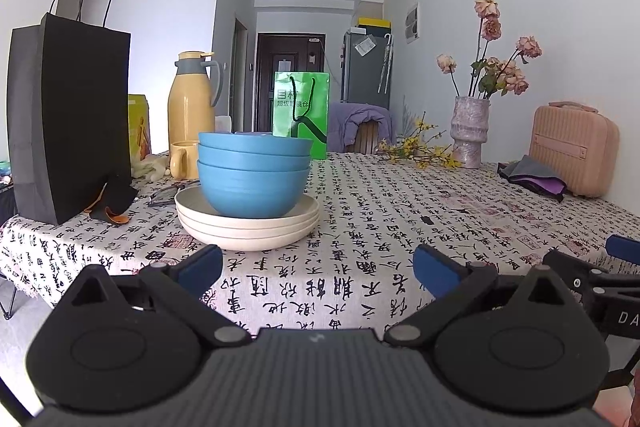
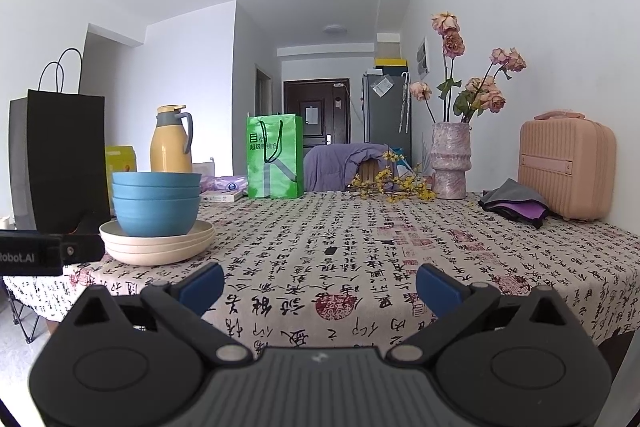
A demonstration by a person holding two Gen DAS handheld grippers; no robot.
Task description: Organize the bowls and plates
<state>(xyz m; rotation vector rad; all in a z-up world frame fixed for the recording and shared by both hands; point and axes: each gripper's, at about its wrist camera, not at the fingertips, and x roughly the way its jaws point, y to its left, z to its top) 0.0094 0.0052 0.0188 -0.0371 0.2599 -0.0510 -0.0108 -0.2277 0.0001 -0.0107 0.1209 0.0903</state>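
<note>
Three blue bowls (image 1: 253,173) sit nested on a stack of three cream plates (image 1: 248,227), on a table with a calligraphy-print cloth (image 1: 380,227). My left gripper (image 1: 318,273) is open at the table's near edge, a short way in front of the stack, with nothing between its fingers. In the right wrist view the same bowls (image 2: 157,205) and plates (image 2: 157,245) stand at the left. My right gripper (image 2: 319,287) is open over the cloth, to the right of the stack and holding nothing. Part of the left gripper's body (image 2: 48,255) shows at the left edge.
Left of the stack stands a black paper bag (image 1: 68,119). Behind it are a yellow thermos (image 1: 192,99), a yellow mug (image 1: 182,159) and a green bag (image 1: 302,111). At the far right are a vase of dried roses (image 1: 470,131), folded cloths (image 1: 536,179) and a pink case (image 1: 572,151).
</note>
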